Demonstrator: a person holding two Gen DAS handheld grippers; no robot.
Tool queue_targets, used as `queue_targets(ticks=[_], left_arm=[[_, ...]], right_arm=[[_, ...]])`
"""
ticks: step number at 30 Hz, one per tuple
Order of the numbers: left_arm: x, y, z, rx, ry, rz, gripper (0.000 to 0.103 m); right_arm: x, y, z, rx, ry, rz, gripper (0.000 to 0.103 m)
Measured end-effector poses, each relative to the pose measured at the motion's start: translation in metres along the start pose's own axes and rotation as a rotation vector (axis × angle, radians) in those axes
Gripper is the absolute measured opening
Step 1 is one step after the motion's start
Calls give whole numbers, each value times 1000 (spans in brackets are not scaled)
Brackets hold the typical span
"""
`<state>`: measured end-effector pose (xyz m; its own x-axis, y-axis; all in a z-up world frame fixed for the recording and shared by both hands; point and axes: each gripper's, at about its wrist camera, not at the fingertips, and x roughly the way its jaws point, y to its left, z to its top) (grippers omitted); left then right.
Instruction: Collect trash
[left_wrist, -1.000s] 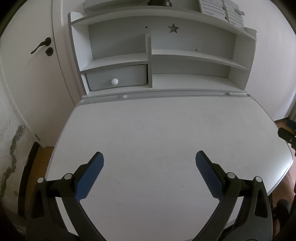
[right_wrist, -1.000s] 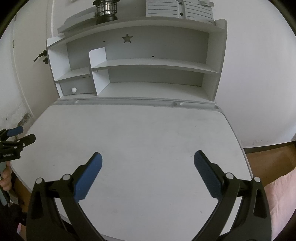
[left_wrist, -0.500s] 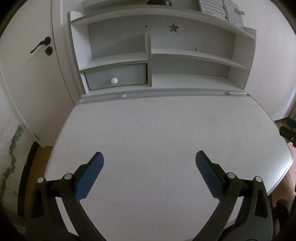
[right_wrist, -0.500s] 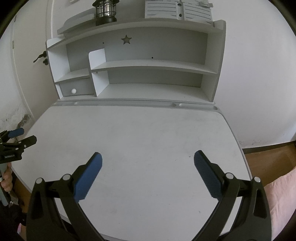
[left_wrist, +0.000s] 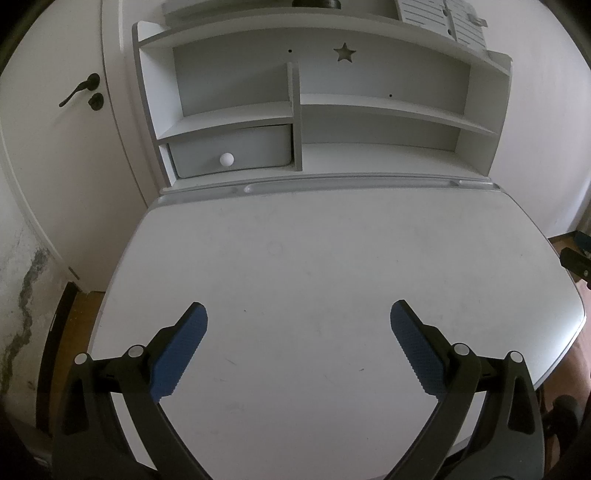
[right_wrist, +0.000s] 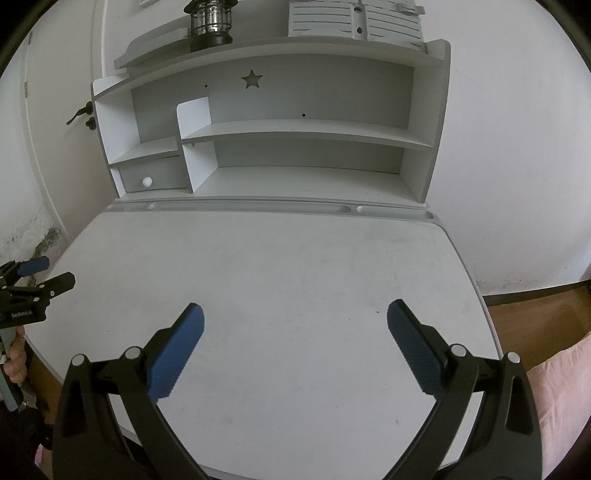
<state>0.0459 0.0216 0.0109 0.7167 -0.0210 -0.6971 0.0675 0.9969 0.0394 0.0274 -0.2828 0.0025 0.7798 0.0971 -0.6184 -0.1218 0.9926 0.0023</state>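
No trash shows in either view. My left gripper (left_wrist: 297, 314) is open and empty, held above the near part of the white desk top (left_wrist: 314, 258). My right gripper (right_wrist: 295, 314) is open and empty above the same desk top (right_wrist: 277, 266). The left gripper also shows at the left edge of the right wrist view (right_wrist: 33, 277), held in a hand beside the desk. A part of the right gripper shows at the right edge of the left wrist view (left_wrist: 576, 258).
A white hutch (left_wrist: 314, 110) with shelves and a small drawer with a round knob (left_wrist: 226, 159) stands at the desk's back. A lantern (right_wrist: 211, 22) sits on top. A door (left_wrist: 55, 129) is at the left, wooden floor (right_wrist: 535, 314) at the right.
Both grippers have drifted slightly back from the hutch. Both stay open and empty.
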Motion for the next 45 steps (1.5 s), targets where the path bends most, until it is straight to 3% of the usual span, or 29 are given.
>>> queue_targets(ticks=[45], left_arm=[[2,-5,-4,21,7,4,96]], right_arm=[[0,0,0,0,2,-10,96]])
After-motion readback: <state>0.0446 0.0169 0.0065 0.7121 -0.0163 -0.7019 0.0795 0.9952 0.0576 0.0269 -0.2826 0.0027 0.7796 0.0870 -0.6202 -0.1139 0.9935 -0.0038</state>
